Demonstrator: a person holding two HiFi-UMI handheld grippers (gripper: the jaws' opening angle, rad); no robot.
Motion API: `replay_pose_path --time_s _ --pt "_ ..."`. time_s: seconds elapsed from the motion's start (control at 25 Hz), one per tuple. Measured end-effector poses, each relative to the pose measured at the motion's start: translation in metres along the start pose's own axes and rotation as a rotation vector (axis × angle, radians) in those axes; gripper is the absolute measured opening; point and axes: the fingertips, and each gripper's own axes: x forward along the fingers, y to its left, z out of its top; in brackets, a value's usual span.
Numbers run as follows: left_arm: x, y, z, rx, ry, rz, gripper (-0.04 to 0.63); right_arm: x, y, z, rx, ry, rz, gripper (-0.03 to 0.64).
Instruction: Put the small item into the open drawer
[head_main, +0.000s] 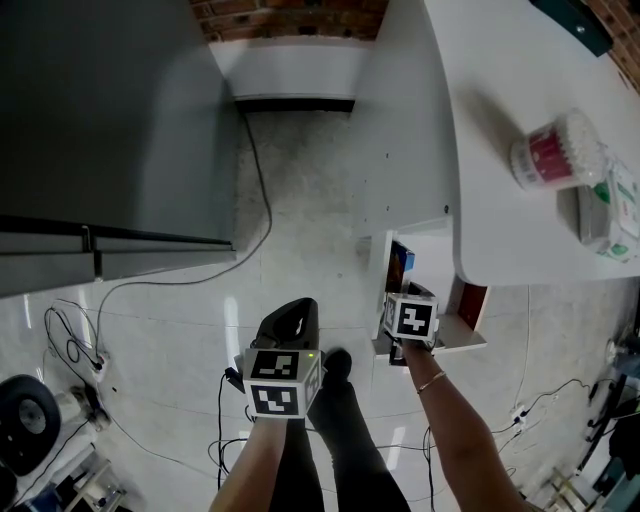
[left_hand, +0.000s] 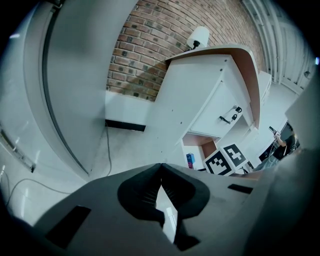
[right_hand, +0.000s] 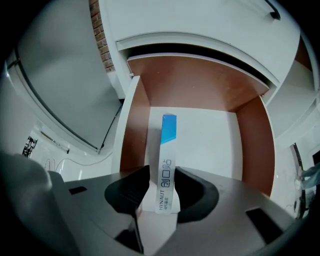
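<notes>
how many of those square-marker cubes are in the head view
2. One marker cube is low centre over the floor, on the left gripper; the other is on the right gripper, at the open drawer. None looks hidden.

Head camera: high up, facing steeply down onto the floor (head_main: 300, 200), the counter (head_main: 500, 120) edge and the open drawer (head_main: 432, 255).
Left claw (left_hand: 160, 167) camera: low, set back, aimed across the floor at a brick wall (left_hand: 145, 55), with the drawer small at right.
Right claw (right_hand: 161, 175) camera: close in, facing straight into the drawer.
All three views share the drawer.
</notes>
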Motion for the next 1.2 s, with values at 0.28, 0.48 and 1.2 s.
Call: replay_pose_path --time_s 0.28,0.48,1.2 --pt "-0.004 -0.005 0.001 0.003 0.006 -0.014 0.021 -0.015 -0.001 0.006 0.018 -0.028 -0.005 0.193" --pt "-0.006 -0.012 0.005 0.006 0.014 -0.031 0.021 -0.031 -0.006 0.008 0.015 -0.053 -0.008 0.195" --pt "-0.040 -0.070 0.039 0.149 0.036 -0.096 0.021 -0.172 -0.004 0.038 0.086 -0.307 0.100 0.176"
